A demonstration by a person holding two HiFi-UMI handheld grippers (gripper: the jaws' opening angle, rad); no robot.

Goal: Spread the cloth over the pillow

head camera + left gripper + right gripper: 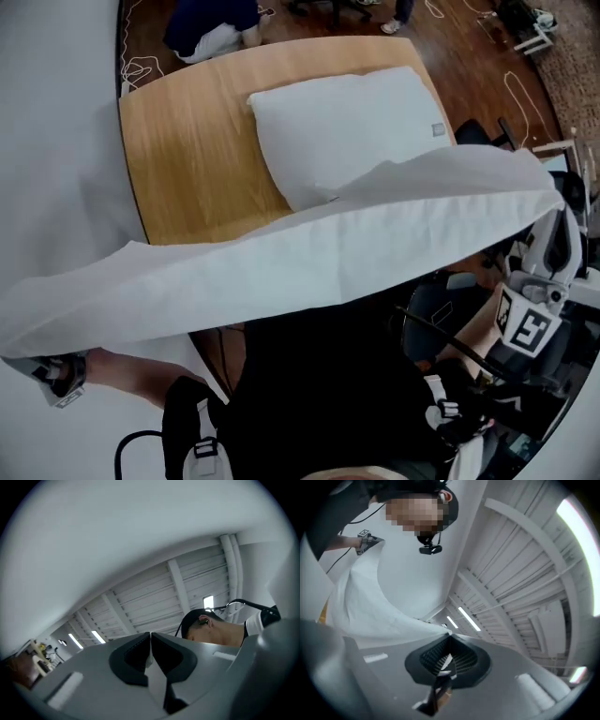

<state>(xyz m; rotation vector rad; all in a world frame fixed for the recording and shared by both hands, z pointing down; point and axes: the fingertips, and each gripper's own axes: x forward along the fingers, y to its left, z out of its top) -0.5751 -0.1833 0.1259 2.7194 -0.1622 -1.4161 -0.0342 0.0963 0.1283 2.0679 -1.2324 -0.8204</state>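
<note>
While left gripper [151, 648] and right gripper [449, 653] jaws pinch its corners, cloth [309, 253] stretched between.

- The cloth [281, 272] is showing plain white all over.
- The pillow [347, 127] is showing the same plain white, with a small grey tag [437, 129] near one corner.
- The worktop [187, 159] is showing pale honey wood grain, edged in a dark band.
- The floor [469, 66] is showing dark reddish-brown planks.
- The left gripper [151, 644] is showing a grey body with black pads.
- The right gripper [449, 651] is showing grey too, with ribbed black pads.
- Its cube [523, 328] is wearing black square markers on white.
</note>
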